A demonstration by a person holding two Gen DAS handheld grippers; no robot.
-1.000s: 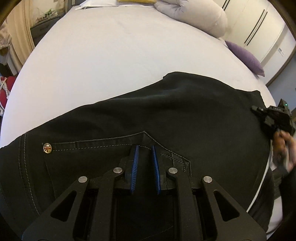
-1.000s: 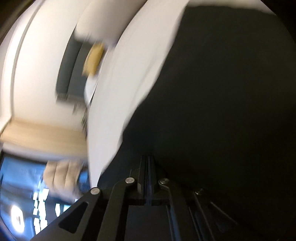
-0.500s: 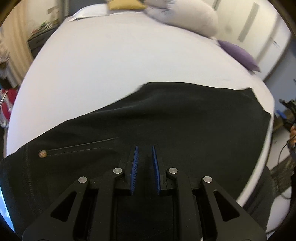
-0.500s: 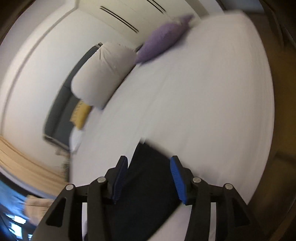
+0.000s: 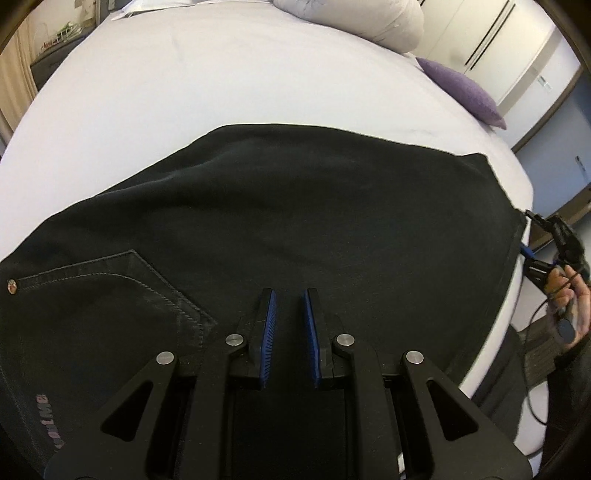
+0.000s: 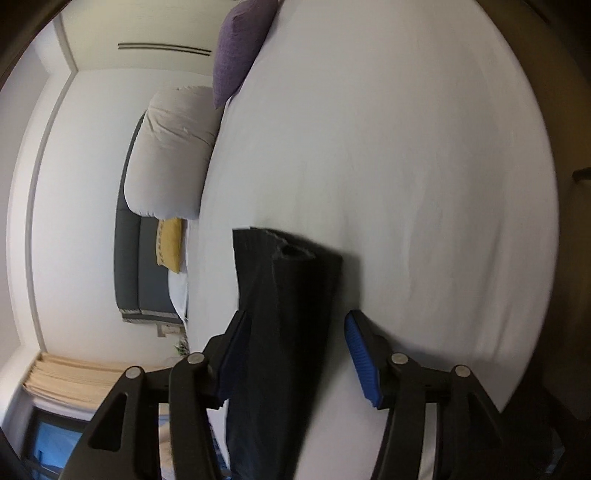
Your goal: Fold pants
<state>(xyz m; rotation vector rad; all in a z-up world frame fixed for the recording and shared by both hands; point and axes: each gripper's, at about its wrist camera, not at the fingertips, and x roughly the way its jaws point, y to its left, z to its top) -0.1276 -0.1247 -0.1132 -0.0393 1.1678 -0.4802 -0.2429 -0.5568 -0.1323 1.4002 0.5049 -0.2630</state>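
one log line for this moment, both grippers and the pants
pants: flat on bed | left gripper: open, above pants | right gripper: open, at hem

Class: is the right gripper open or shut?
Open: right gripper shows blue fingers set wide apart, black pants lying between them ungripped.

Bedroom: bed, pillows.

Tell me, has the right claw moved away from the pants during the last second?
Yes. The right claw has backed off from the black pants, opened, and now faces the white bed.
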